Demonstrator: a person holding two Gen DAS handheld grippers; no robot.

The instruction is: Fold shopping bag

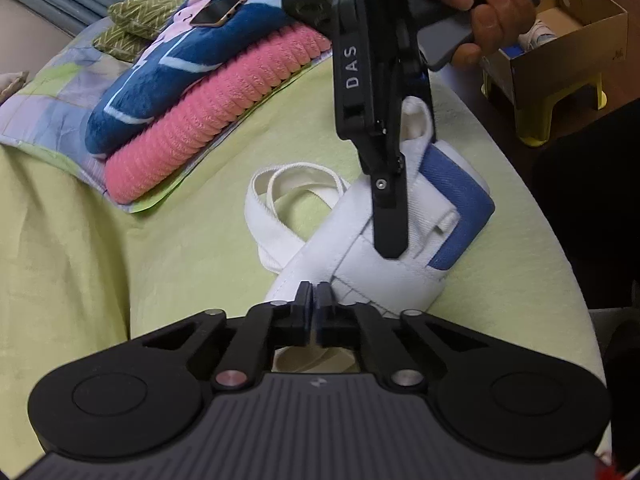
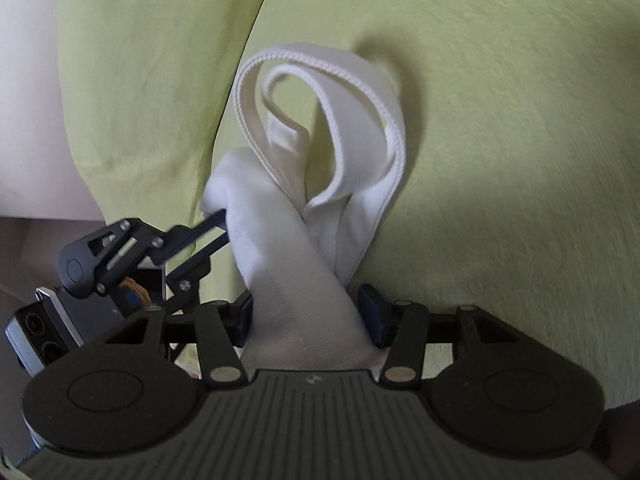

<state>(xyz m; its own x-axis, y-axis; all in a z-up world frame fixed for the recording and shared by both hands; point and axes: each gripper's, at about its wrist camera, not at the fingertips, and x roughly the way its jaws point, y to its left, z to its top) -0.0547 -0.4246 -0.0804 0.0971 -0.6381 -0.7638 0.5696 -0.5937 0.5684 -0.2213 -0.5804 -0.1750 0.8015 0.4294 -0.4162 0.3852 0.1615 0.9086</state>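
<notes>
The shopping bag (image 1: 384, 276) is white canvas with a blue panel (image 1: 460, 204), folded into a narrow strip on the green bed cover. Its white handles (image 1: 280, 200) loop out to the left. My left gripper (image 1: 315, 300) is shut on the bag's near edge. My right gripper (image 1: 390, 240) comes down from above onto the bag's middle. In the right wrist view the bag (image 2: 296, 280) lies between the right gripper's (image 2: 310, 316) parted fingers, with the handles (image 2: 352, 120) looping ahead. The left gripper (image 2: 224, 224) pinches the bag's left end there.
Folded blankets, a pink one (image 1: 208, 112) and a blue one (image 1: 168, 68) with a phone (image 1: 222, 8) on top, lie at the back left. A cardboard box (image 1: 568, 36) on a yellow stool (image 1: 560, 100) stands past the bed's right edge.
</notes>
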